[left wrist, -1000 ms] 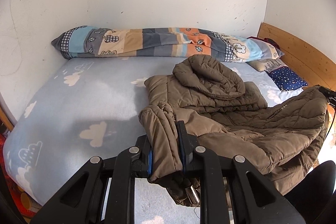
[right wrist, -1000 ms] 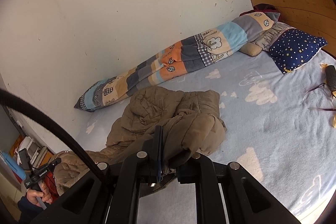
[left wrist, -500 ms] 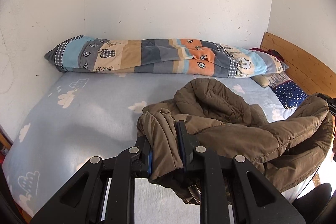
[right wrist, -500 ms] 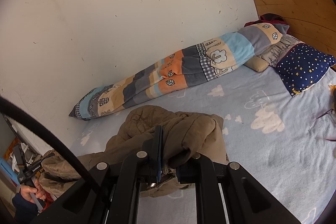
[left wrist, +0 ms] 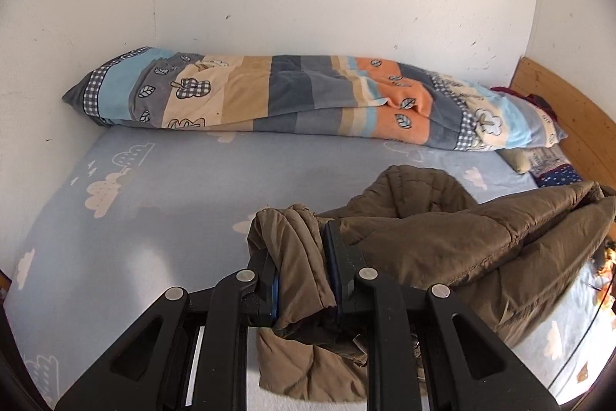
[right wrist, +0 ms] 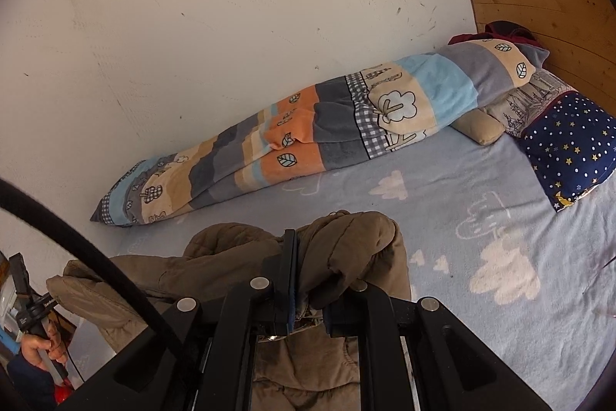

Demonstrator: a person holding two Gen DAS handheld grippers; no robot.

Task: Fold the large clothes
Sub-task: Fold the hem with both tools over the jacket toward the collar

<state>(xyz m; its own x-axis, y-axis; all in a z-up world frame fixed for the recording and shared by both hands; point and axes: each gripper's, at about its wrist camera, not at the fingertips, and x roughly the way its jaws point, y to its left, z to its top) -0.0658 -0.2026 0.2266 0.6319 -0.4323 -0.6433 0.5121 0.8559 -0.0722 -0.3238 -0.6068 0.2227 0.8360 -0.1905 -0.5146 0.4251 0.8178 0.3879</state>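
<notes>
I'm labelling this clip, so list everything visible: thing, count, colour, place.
padded jacket: one, brown, bunched at the near edge of the bed, clamped at two spots
bed sheet: one, pale blue with white clouds, covers the mattress
rolled quilt: one, patchwork of blue, grey, beige and orange, along the wall
starry pillow: one, navy with dots, by the headboard
beige cushion: one, beside the starry pillow
headboard: one, wooden, at the bed's end
left gripper: one, black, jaws shut on the jacket
right gripper: one, black, jaws shut on the jacket
hand: one, gripping the left gripper's handle
</notes>
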